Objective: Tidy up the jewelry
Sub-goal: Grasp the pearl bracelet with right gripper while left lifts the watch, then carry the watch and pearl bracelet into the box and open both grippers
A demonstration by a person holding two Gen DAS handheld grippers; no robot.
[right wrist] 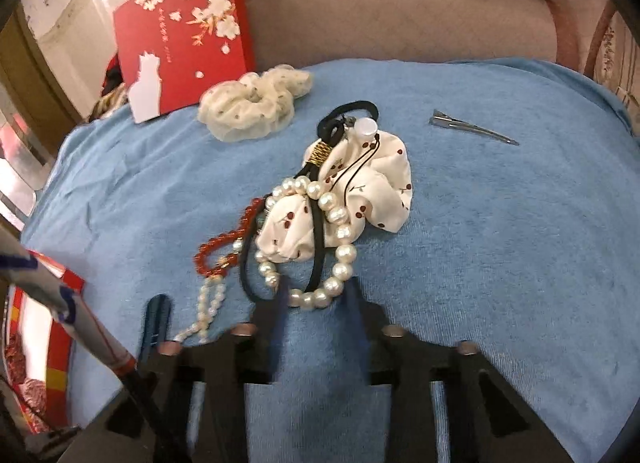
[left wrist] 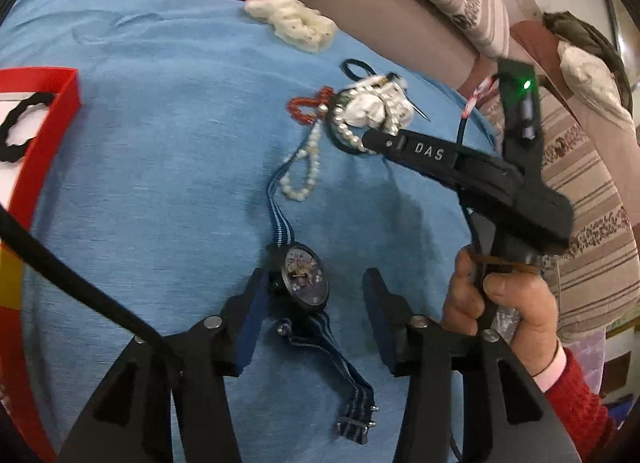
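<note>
Two grippers over blue towel (left wrist: 140,183). Left gripper (left wrist: 316,303) at frame bottom, jaws released, wristwatch (left wrist: 306,275) lying between fingers, touching left one. Right gripper (right wrist: 316,303), jaws spread, fingertips flanking large pearl bracelet (right wrist: 328,263) at frame centre, tangled with black hair tie (right wrist: 316,239), cherry-print scrunchie (right wrist: 360,199), red bead bracelet (right wrist: 224,247). Beyond: cream scrunchie (right wrist: 252,103), metal hair clip (right wrist: 472,127) at upper right, red box (right wrist: 184,35) at upper left.

I'm looking into a home: a blue towel (right wrist: 480,263) spread by patterned striped cushions (left wrist: 580,167), red gift box (right wrist: 184,27) at eleven o'clock.
</note>
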